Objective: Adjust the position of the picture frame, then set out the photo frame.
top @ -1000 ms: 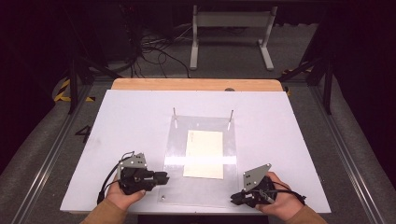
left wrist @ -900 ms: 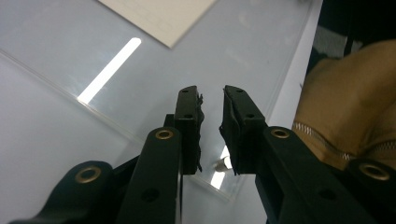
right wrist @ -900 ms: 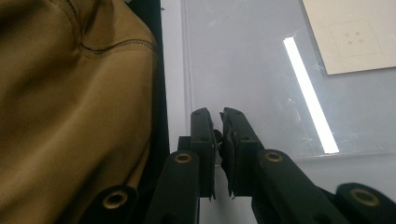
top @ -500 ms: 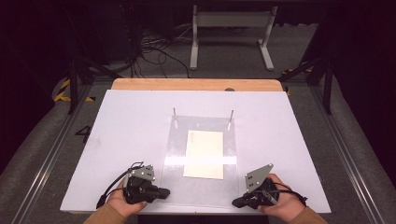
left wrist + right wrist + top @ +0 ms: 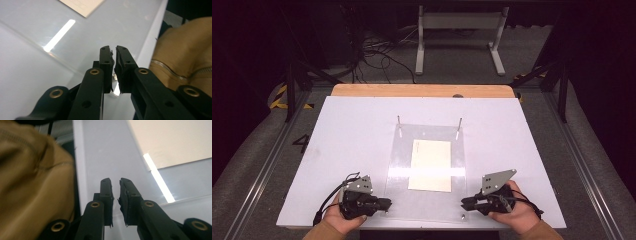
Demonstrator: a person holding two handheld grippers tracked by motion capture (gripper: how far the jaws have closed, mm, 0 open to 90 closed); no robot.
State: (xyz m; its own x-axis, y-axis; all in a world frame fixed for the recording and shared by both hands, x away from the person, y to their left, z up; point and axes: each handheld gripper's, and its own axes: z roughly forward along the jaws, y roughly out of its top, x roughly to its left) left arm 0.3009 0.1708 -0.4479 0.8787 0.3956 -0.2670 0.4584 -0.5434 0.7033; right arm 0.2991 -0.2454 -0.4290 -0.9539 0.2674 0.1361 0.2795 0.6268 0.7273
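Surface [image 5: 347, 145]: white board, rectangular, on a wooden top whose far edge shows as a tan strip; dark floor and cables beyond.

Clear sheet [image 5: 399, 165]: transparent plate lying flat at the middle of the surface, reaching nearly to the near edge; a bright bar of glare crosses it. Two thin metal pins [image 5: 399, 120] stand upright at its far corners.

Cream card [image 5: 431, 157]: pale rectangle at the centre of the clear sheet, long side running away from the person, well apart from both grippers; whether it lies over or under the sheet cannot be told.

Left gripper [image 5: 387, 203]: held in the left hand [image 5: 343, 219] at the near left corner of the clear sheet, pointing level toward the right. In the left gripper view its jaws stand almost together, a narrow slit between them, nothing gripped; they have just been opening a little. Tips over the sheet's edge zone.

Right gripper [image 5: 463, 202]: held in the right hand [image 5: 514, 212] at the near right corner of the sheet, pointing left toward the other gripper. Jaws likewise nearly closed with a thin gap, empty, and just been opening slightly. A tan sleeve [image 5: 30, 180] shows beside it in the right gripper view.
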